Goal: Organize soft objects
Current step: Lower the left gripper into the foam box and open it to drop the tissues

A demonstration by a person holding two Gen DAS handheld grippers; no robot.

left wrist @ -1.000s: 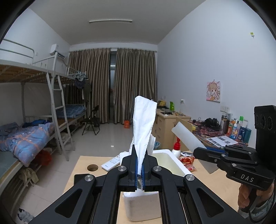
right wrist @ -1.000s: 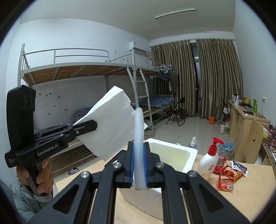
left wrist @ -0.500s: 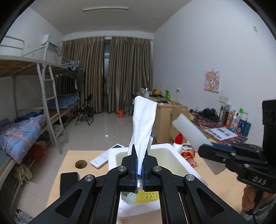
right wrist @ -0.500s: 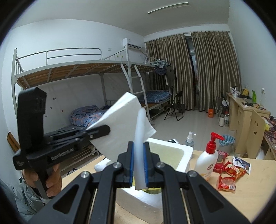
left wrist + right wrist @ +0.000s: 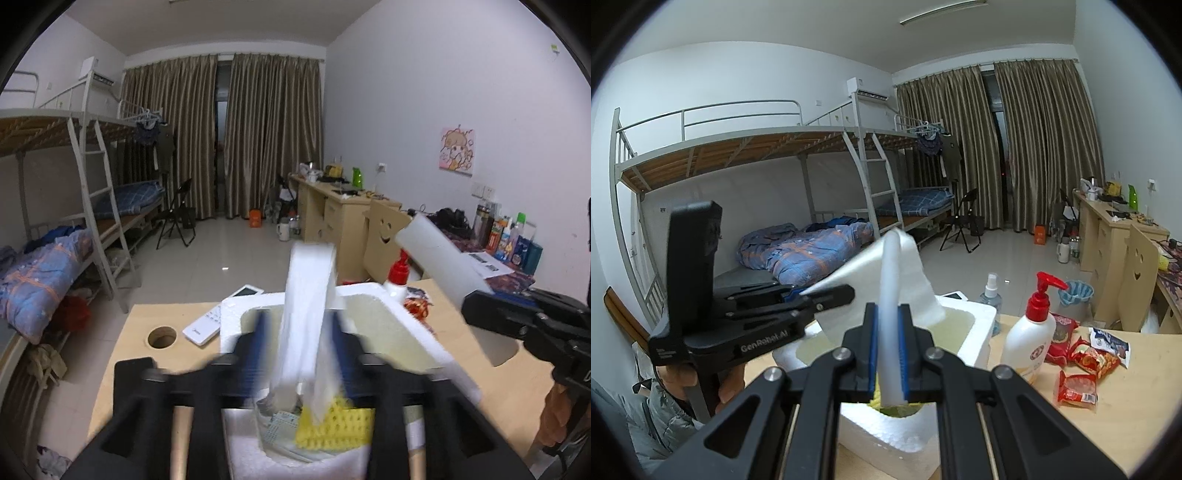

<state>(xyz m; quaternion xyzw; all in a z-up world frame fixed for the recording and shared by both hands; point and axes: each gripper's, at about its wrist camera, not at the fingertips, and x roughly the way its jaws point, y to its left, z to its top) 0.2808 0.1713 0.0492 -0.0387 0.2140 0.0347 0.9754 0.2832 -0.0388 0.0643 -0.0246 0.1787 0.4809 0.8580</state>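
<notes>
A white cloth (image 5: 308,302) hangs over the white foam box (image 5: 436,354) on the wooden table. In the left wrist view my left gripper (image 5: 299,332) is blurred, its jaws spread wide apart on either side of the cloth. A yellow sponge (image 5: 336,424) lies inside the box below it. My right gripper (image 5: 888,328) is shut on the other edge of the white cloth (image 5: 890,295) above the box (image 5: 975,325). In the right wrist view the left gripper (image 5: 827,295) sits at the cloth's left corner.
A white remote (image 5: 221,314) and a round hole (image 5: 161,336) are on the table left of the box. A red-capped pump bottle (image 5: 1032,332), a spray bottle (image 5: 990,295) and snack packets (image 5: 1078,365) lie right of it. Bunk beds stand beyond.
My left gripper's jaws have spread apart from the cloth. Both grippers have tilted down toward the box, and the cloth has dropped lower over it.
</notes>
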